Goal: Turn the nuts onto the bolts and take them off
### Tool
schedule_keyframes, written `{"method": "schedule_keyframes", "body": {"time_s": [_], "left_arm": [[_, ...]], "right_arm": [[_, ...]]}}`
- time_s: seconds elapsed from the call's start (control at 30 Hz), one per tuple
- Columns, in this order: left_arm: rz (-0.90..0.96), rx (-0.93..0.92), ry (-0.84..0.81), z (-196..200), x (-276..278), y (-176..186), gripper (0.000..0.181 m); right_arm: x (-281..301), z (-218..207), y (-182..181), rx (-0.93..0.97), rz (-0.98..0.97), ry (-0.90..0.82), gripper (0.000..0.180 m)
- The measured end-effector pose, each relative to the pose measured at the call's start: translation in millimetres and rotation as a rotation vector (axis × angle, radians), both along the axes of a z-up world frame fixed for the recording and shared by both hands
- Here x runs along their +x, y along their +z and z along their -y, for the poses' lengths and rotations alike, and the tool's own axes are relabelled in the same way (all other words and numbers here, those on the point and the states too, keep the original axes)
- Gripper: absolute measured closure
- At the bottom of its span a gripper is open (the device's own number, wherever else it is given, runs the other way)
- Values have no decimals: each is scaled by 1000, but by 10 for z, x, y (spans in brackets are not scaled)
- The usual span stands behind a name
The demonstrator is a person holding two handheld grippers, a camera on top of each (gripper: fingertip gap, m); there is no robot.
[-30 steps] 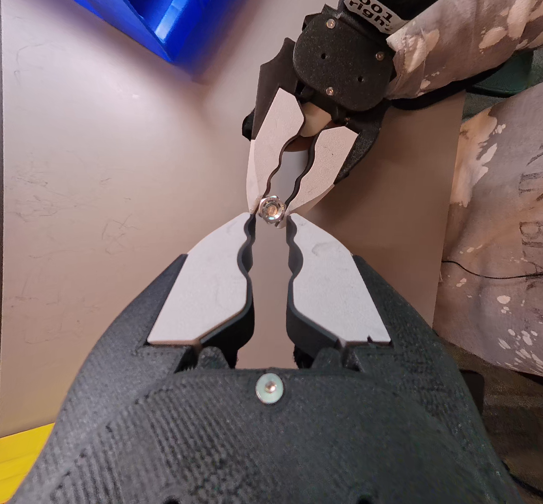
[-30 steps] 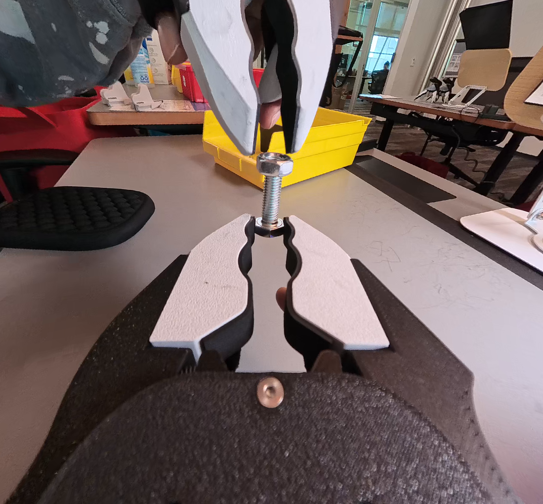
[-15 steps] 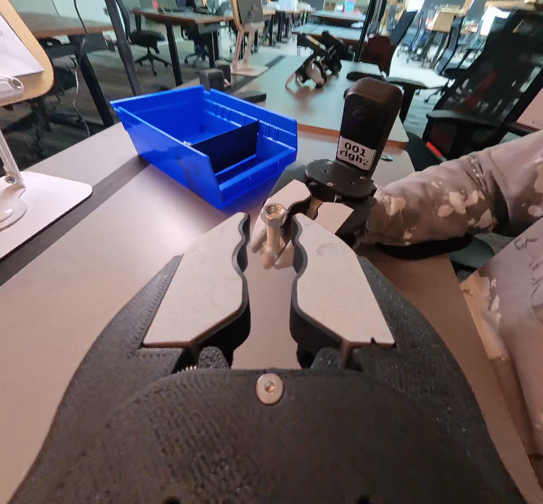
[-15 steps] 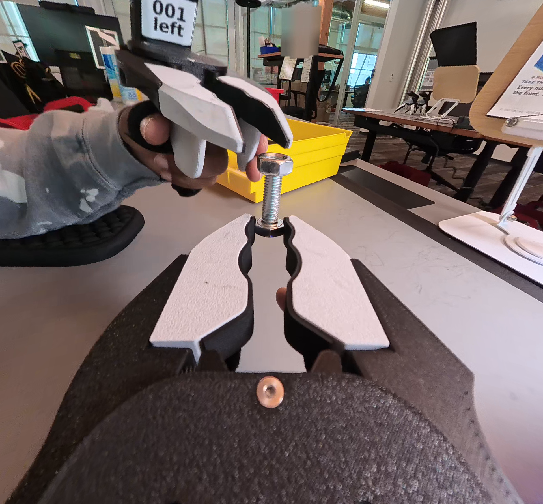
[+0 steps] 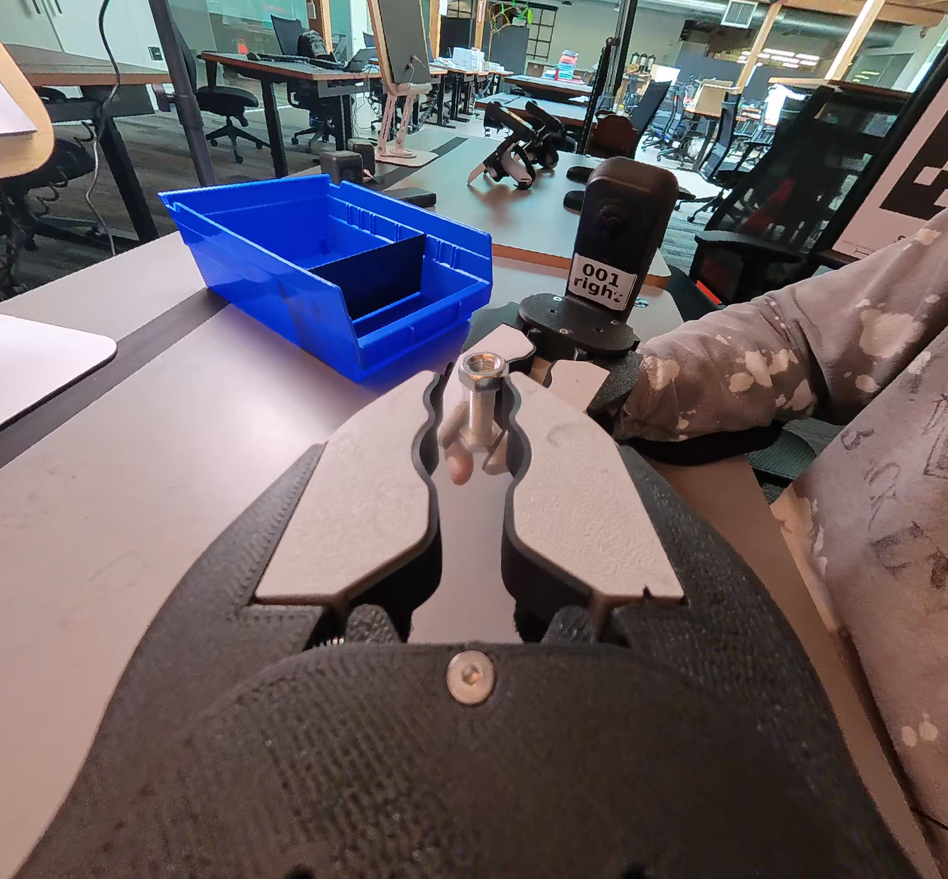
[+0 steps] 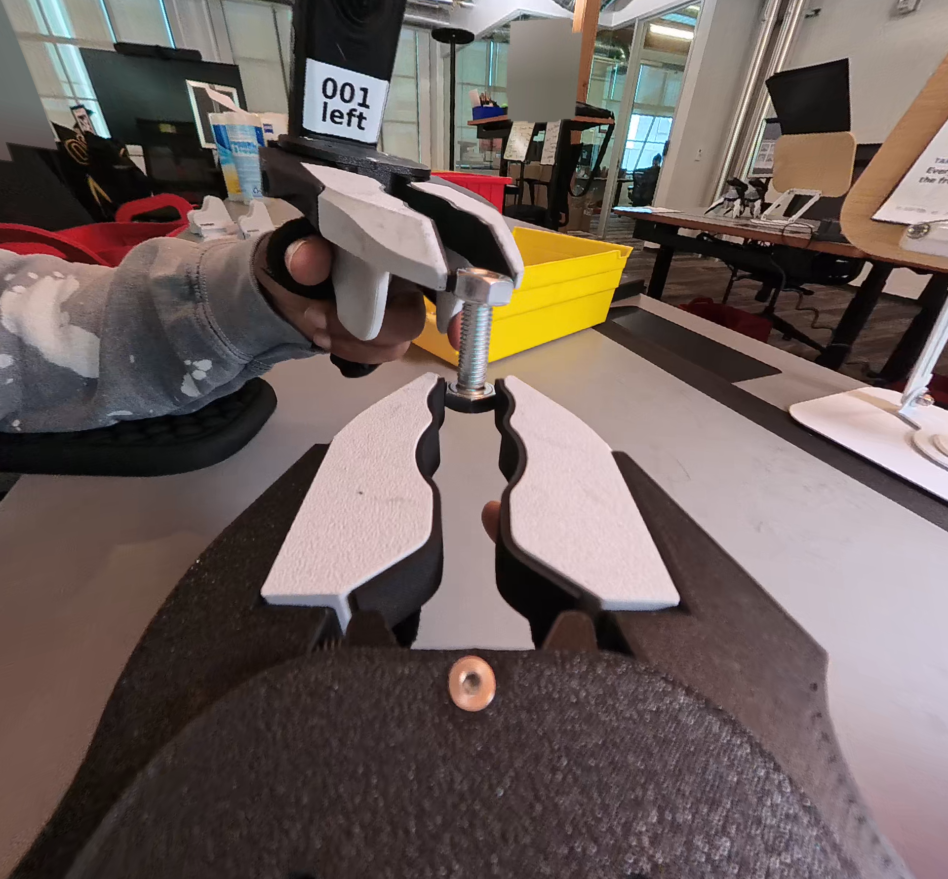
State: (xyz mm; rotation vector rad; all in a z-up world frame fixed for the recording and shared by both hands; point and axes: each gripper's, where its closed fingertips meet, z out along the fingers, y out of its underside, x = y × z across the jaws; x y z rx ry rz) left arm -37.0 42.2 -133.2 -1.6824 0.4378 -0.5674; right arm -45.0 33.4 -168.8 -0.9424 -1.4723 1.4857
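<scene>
Open-plan office space stretches behind a pale grey desk, with a blue bin at ten o'clock in the left wrist view and a yellow bin at one o'clock in the right wrist view. The right claw pinches the nut at its tips, the bolt rising upright from it. The left claw, seen at twelve o'clock in the right wrist view, is pressed onto the bolt's hex head. In the left wrist view the bolt looks blurred. This reads as the turning step, though whether threading on or off cannot be told. Most of the thread stands bare above the nut. Next, the left claw likely needs a steady twist about the bolt's axis while the right holds the nut still and square.
</scene>
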Motion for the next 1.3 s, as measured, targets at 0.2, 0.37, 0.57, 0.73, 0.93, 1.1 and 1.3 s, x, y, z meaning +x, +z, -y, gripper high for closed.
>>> {"method": "schedule_keyframes", "body": {"time_s": [0.2, 0.37, 0.57, 0.73, 0.93, 1.1, 1.3], "left_arm": [[-2, 21, -16, 57, 21, 66, 160], [4, 29, -28, 91, 36, 83, 160], [52, 42, -51, 116, 76, 137, 159], [66, 33, -63, 111, 91, 116, 162], [82, 40, -55, 132, 26, 123, 164], [121, 52, -89, 174, 54, 152, 161], [110, 54, -102, 167, 114, 152, 160]], "right_arm": [[52, 28, 108, -18, -57, 24, 161], [65, 38, 135, -17, -73, 27, 161], [50, 43, 111, -3, -62, 17, 161], [66, 70, 133, 4, -76, 27, 161], [112, 103, 207, -1, -117, 54, 162], [104, 104, 199, 6, -111, 46, 161], [104, 116, 200, 11, -113, 46, 161]]}}
